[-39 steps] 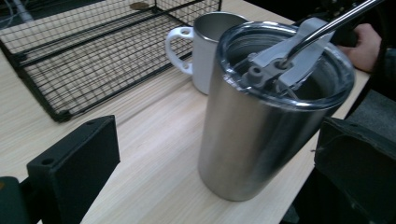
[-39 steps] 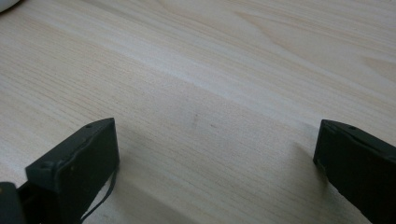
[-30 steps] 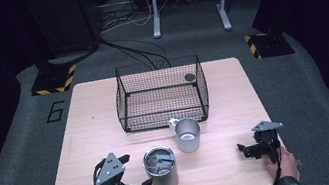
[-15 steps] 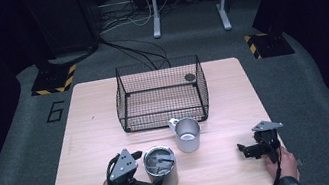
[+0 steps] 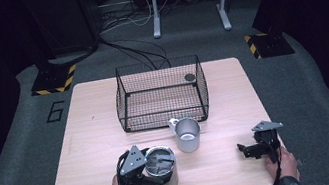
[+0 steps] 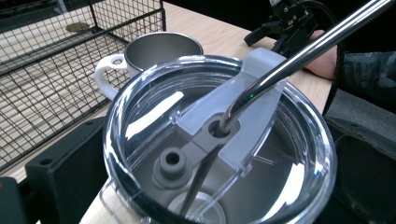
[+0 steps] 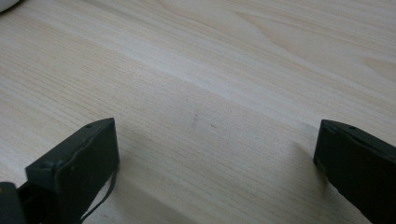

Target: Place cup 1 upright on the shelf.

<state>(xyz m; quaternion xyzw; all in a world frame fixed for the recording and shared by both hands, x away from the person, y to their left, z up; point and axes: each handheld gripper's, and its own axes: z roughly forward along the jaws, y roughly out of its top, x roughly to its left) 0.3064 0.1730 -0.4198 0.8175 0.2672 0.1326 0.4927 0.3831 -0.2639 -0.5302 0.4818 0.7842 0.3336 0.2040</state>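
Steel tumbler (image 5: 162, 170), clear lid; silver mug (image 5: 188, 134), white handle; black wire basket (image 5: 160, 93); pale woodgrain table (image 5: 93, 135).

Glossy clear plastic lid (image 6: 219, 140), shiny metal straw (image 6: 299, 51), matt pale wood table (image 7: 210, 93).

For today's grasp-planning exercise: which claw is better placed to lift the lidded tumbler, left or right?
Left. The left claw already has its jaws on either side of the tumbler, whereas the right claw sits open over bare table, well apart from it.

"6" on the floor mat (image 5: 21, 126)
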